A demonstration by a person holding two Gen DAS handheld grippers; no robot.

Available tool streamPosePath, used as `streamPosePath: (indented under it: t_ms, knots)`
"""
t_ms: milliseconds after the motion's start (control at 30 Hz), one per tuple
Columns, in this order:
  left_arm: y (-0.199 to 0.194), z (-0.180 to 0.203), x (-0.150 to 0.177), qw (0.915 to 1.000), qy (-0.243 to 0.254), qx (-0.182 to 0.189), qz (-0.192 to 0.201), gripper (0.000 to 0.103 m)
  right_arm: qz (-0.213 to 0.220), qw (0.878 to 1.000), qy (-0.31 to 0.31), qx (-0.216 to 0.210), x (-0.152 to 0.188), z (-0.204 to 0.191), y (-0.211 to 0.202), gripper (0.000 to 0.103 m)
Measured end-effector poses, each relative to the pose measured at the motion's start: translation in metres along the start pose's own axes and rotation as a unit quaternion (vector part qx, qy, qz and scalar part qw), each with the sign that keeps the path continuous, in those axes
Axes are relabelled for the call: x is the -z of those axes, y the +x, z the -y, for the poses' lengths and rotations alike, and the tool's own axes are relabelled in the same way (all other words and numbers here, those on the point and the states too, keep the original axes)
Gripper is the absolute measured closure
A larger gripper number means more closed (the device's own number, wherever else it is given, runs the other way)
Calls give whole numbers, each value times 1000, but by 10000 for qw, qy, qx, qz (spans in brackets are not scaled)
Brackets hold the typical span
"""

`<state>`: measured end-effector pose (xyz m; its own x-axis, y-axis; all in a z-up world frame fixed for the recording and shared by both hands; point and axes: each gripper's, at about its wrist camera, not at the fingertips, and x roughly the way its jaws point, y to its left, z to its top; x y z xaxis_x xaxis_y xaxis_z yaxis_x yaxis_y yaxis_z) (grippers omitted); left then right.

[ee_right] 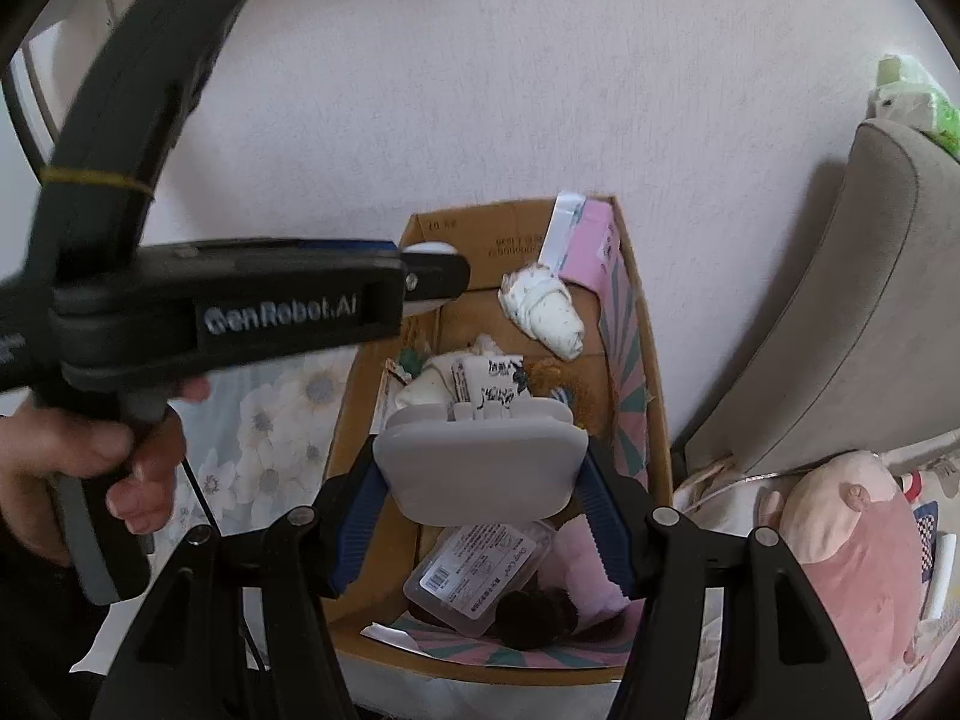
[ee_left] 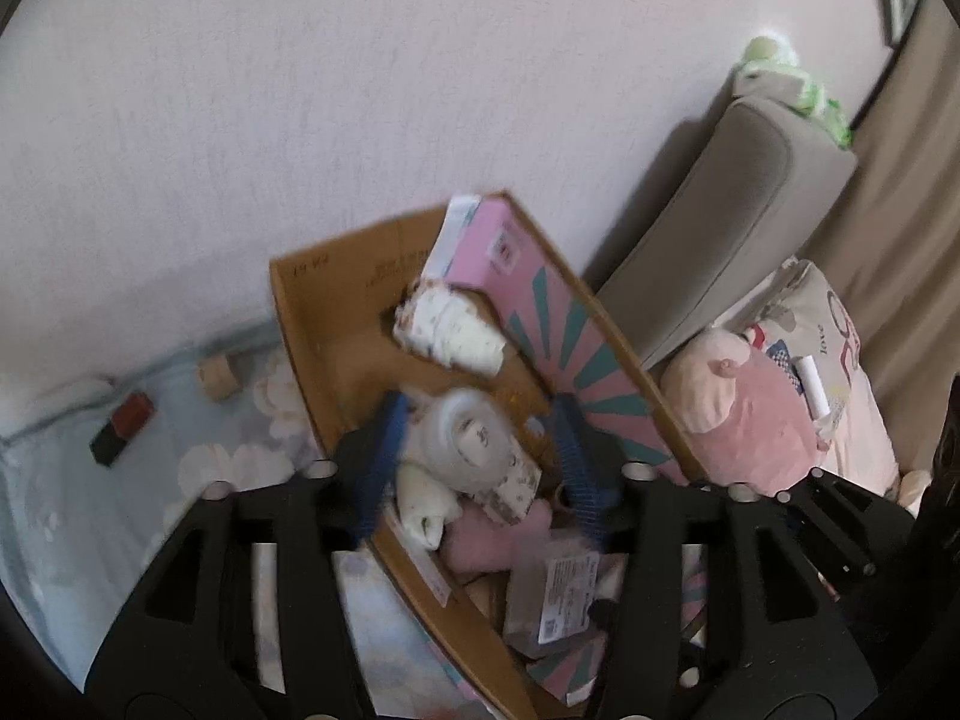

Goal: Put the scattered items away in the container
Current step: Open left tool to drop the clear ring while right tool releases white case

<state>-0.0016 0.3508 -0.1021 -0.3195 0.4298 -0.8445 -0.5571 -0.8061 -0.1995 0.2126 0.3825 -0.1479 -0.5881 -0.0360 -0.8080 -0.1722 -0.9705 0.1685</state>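
Left wrist view: the left gripper (ee_left: pixel 474 456) hangs over the cardboard box (ee_left: pixel 312 324), blue pads spread wide, and a white roll (ee_left: pixel 465 432) sits in the gap between them; the picture is too blurred to tell whether either pad touches it, but nothing is pressed.
Left jaws: apart, no squeeze on anything.
Beyond the left tips: a white sock bundle (ee_left: pixel 450 330) lies deeper in the box, and past it a pink book (ee_left: pixel 540 312) leans along the box's right wall.
Out to the left of the box: a red-and-black block (ee_left: pixel 123 429) and a small wooden spool (ee_left: pixel 219 378) lie on the flowered bedsheet (ee_left: pixel 60 480), well apart from the tongs, not yet tidied.
Right wrist view: the right gripper (ee_right: pixel 480 492) is over the same box, clamped on a grey rounded case (ee_right: pixel 480 468), one blue pad on each side of it.
Under the case: a clear plastic package (ee_right: pixel 474 570) with a printed label, a dark fuzzy lump beside it, pink cloth to its right.
Ahead of the right tips: a printed cloth bundle (ee_right: pixel 480 384), then the sock bundle further in.
Left of the right tongs: a hand (ee_right: pixel 96 468) grips the handle of the other black gripper, which reaches across to the box's left wall.
Right of both tongs: a pink plush pig (ee_right: pixel 852 552) outside the box, a grey cushion (ee_right: pixel 840 312) behind it.
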Motion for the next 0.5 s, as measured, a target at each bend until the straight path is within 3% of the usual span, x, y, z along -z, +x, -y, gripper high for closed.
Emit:
streamPosePath:
  t_ms: [33,67,133,500]
  knots:
    - [1,-1,1,10000,-16,-43,-24,4,-99,9999,8,57,0,0,7,37]
    - [-1,-2,2,10000,-8,-53,19,1,-163,9998,19,104,0,-2,16,34]
    - [-9,-6,3,9999,-34,39,150,1,-199,9997,83,101,0,-1,23,32]
    - [-59,-47,-2,9976,-316,-191,586,1,104,9994,125,310,-13,-9,5,32]
